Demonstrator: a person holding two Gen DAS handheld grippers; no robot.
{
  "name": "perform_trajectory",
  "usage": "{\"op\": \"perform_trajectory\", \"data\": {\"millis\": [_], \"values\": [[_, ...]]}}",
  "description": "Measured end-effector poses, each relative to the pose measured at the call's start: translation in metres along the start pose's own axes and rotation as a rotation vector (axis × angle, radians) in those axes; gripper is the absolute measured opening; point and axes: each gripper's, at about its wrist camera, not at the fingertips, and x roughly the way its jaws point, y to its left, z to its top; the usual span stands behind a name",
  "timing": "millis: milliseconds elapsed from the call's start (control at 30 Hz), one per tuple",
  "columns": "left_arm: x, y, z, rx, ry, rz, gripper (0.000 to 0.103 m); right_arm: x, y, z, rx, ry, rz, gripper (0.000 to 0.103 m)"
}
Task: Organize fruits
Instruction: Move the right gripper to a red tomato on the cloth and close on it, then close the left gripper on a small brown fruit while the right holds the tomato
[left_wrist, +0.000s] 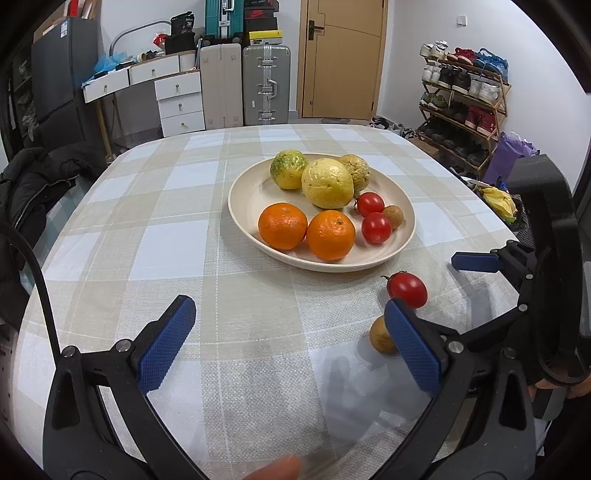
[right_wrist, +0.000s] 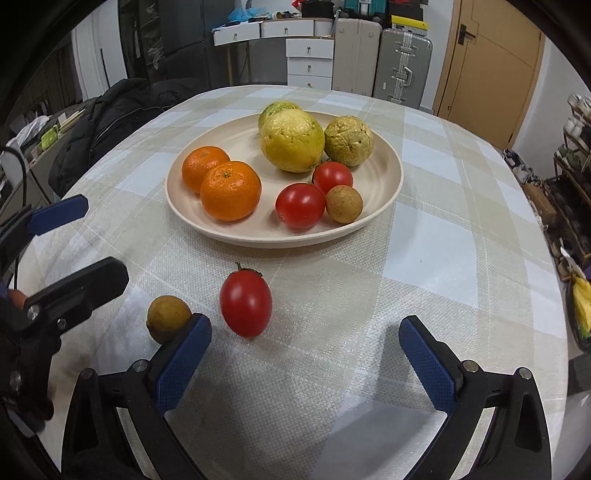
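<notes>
A cream plate on the checked tablecloth holds two oranges, three yellow-green fruits, two cherry tomatoes and a brown longan. A loose cherry tomato and a loose longan lie on the cloth in front of the plate. My left gripper is open and empty, with the longan behind its right finger. My right gripper is open and empty, the tomato just ahead between its fingers.
The right gripper shows at the right edge of the left wrist view; the left gripper shows at the left edge of the right wrist view. A black jacket lies by the table's left edge. Suitcases, drawers and a shoe rack stand behind.
</notes>
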Motion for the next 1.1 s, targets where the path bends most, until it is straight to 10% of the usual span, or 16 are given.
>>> {"op": "perform_trajectory", "data": {"millis": [167,767,1100], "values": [[0.001,0.003,0.001,-0.01,0.002,0.0,0.102,0.001,0.002,0.001,-0.002,-0.01,0.003,0.101],[0.003,0.002,-0.001,-0.005,0.011,-0.004,0.102,-0.011,0.009,0.001,-0.026,-0.068,0.127,0.027],[0.003,-0.003,-0.003,0.012,0.017,-0.01,0.102,-0.021,-0.002,0.0,0.01,-0.091,0.157,0.026]]}}
